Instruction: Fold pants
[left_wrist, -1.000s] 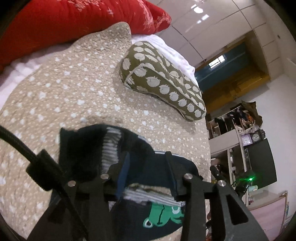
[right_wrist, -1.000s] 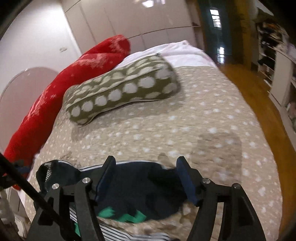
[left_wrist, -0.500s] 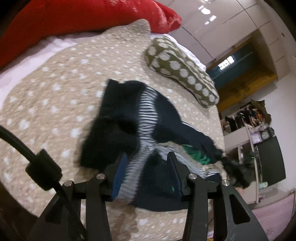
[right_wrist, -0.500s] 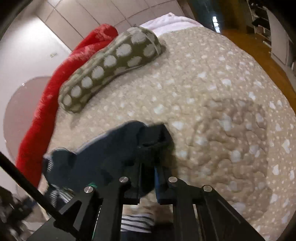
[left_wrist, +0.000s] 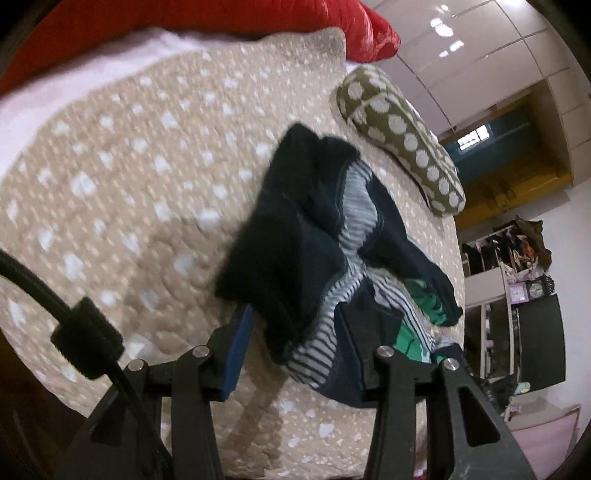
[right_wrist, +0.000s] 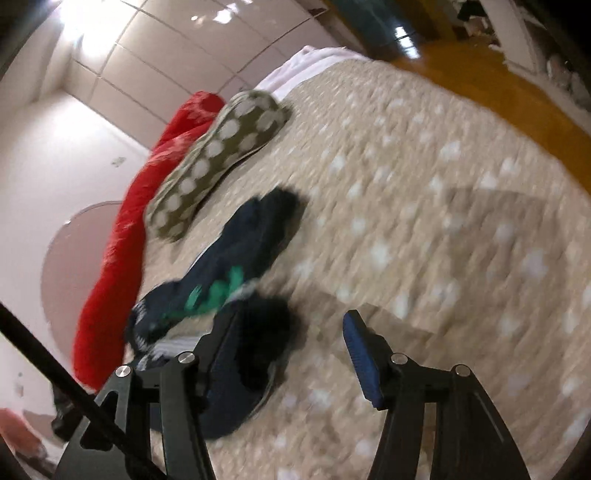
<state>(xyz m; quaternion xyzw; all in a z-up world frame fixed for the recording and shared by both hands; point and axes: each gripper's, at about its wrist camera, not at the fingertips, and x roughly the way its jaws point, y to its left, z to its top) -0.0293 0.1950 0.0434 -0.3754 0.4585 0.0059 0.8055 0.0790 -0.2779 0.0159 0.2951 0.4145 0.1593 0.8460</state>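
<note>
Beige quilt (left_wrist: 140, 192): dotted bedspread covers the whole bed, and everything's happening on it!
Red bolster (right_wrist: 122, 236): long cushion along the head end, well apart from the action.
Olive pillow (left_wrist: 402, 144): white-spotted, lying just beyond the far end of the garment.
Pants (left_wrist: 314, 236): dark navy with a striped lining and a green print, crumpled in a heap on the quilt, nothing folded yet. Long axis runs from the near edge away toward the olive pillow.
Left tongs (left_wrist: 295, 343): right at the near end of the heap, striped waistband fabric sitting between the part-closed fingers; looks like a grip, though blur hides whether the pads truly press.
Right tongs (right_wrist: 291, 350): opening now, jaws apart; a dark bunch sits by the left finger, unpinched, the rest over quilt.
Nearer hand: left, I'd say; it's deeper in the cloth.
</note>
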